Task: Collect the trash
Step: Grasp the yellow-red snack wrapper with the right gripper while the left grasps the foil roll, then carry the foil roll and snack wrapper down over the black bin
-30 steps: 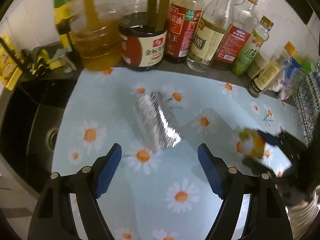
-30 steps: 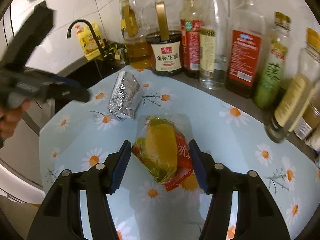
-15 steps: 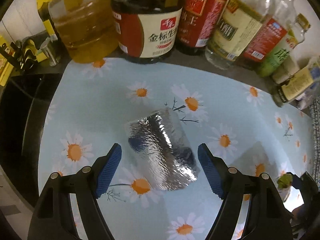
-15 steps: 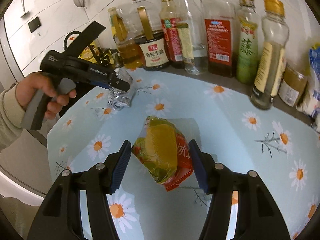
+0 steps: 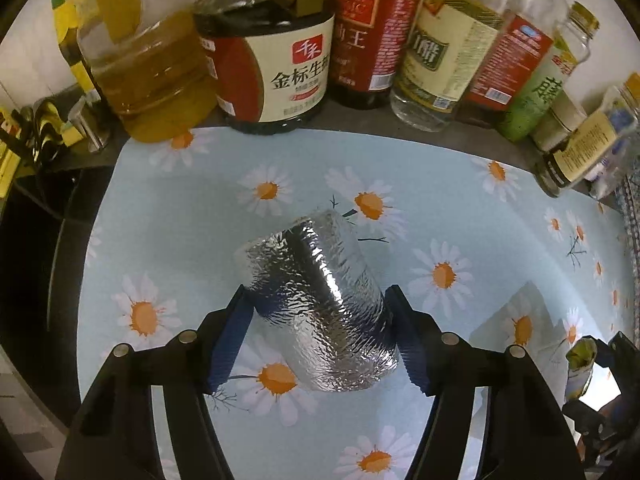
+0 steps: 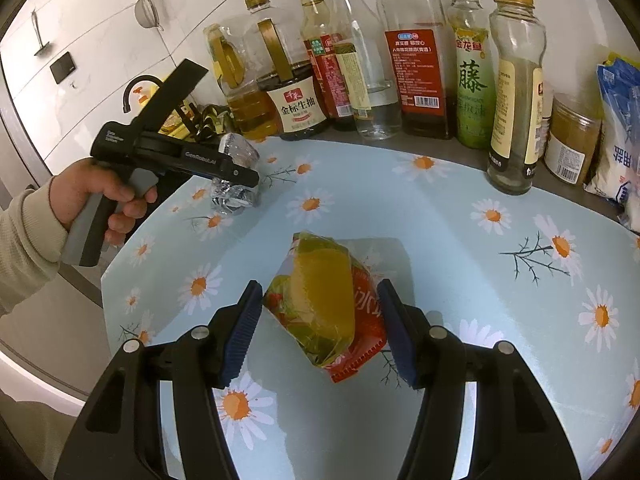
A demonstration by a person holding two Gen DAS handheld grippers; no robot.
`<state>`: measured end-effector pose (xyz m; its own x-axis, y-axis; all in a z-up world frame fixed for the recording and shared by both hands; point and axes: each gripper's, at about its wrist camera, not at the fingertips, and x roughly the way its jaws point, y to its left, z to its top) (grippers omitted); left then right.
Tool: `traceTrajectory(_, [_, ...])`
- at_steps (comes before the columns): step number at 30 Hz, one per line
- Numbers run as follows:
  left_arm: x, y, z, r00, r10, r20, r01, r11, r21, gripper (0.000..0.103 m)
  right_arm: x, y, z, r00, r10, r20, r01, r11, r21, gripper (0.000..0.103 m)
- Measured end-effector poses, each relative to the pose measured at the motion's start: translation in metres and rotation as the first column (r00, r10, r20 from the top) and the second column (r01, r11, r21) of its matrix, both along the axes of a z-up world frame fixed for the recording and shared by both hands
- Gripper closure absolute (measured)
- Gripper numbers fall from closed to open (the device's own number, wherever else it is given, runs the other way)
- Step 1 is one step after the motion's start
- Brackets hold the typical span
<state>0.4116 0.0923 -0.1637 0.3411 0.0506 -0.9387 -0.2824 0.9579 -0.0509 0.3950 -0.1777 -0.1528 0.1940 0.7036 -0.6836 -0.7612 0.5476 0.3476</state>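
A crumpled silver foil wrapper point(image 5: 320, 300) lies on the daisy-print mat point(image 5: 440, 208). My left gripper point(image 5: 320, 340) is open, its blue pads on either side of the wrapper, close to its edges. In the right wrist view the left gripper point(image 6: 240, 176) hangs over the foil wrapper point(image 6: 236, 196) at the mat's left. My right gripper point(image 6: 320, 328) is shut on a yellow, green and red snack bag point(image 6: 324, 304) and holds it above the mat point(image 6: 460, 248). That bag point(image 5: 578, 368) shows at the lower right of the left wrist view.
A row of oil, soy sauce and vinegar bottles point(image 6: 360, 80) stands along the back wall. A dark sink point(image 5: 32, 260) with a black tap point(image 6: 136, 88) lies left of the mat. Jars and a blue-white bag point(image 6: 616, 140) stand at the back right.
My left gripper has moved forward and down until its pads flank the foil wrapper. My right gripper has drawn back and up with the snack bag still in it.
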Motion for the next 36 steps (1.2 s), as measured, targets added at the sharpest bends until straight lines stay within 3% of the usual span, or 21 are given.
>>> traceTrajectory(15, [-0.058,-0.014,0.029,0.996,-0.045,0.082,0.048,0.998,-0.044,0.038,-0.024,0.008,0.006,1.0,-0.018,-0.011,0.018,1.0,-0.02,0.044])
traceTrajectory(24, [-0.105,-0.028,0.022,0.992,-0.091,0.09,0.104,0.983,-0.151,0.038,-0.04,0.015,0.008,0.998,-0.059,0.002,0.059,0.996,-0.062,0.044])
traceTrajectory(36, [-0.186,-0.005,0.018,0.984,-0.143,0.103,0.157,0.977,-0.147,0.038,-0.098,0.047,0.002,0.993,-0.113,-0.028,0.11,0.987,-0.115,0.044])
